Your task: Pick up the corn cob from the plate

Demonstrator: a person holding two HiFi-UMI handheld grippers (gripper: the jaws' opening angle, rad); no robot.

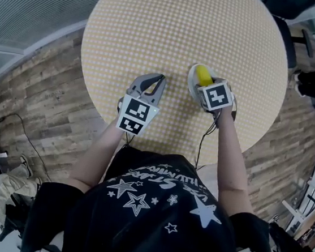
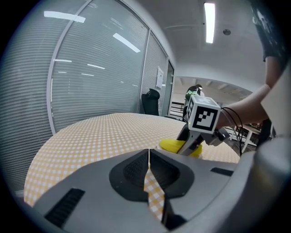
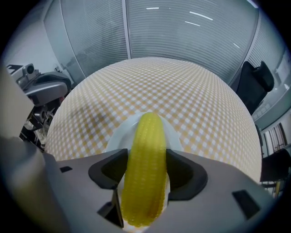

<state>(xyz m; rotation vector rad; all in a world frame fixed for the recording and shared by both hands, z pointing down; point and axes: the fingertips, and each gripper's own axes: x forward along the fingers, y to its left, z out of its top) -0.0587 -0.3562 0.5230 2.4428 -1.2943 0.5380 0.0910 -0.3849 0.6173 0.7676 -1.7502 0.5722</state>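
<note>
A yellow corn cob (image 3: 145, 173) lies on a small white plate (image 3: 119, 135) on the round checkered table (image 1: 186, 29). My right gripper (image 3: 145, 160) points steeply down over the plate, and its two jaws sit against both sides of the cob. In the head view the cob (image 1: 203, 75) shows just beyond the right gripper (image 1: 204, 85), on the plate (image 1: 192, 79). My left gripper (image 1: 161, 81) hovers to the left of the plate, shut and holding nothing. In the left gripper view its tips (image 2: 148, 153) meet, with the cob (image 2: 174, 145) and right gripper (image 2: 191, 146) beyond.
The table's near edge runs just below both grippers, with wood-pattern floor (image 1: 45, 109) around it. A dark office chair (image 3: 254, 84) stands beyond the table's far right side. Glass walls with blinds (image 2: 91, 82) enclose the room.
</note>
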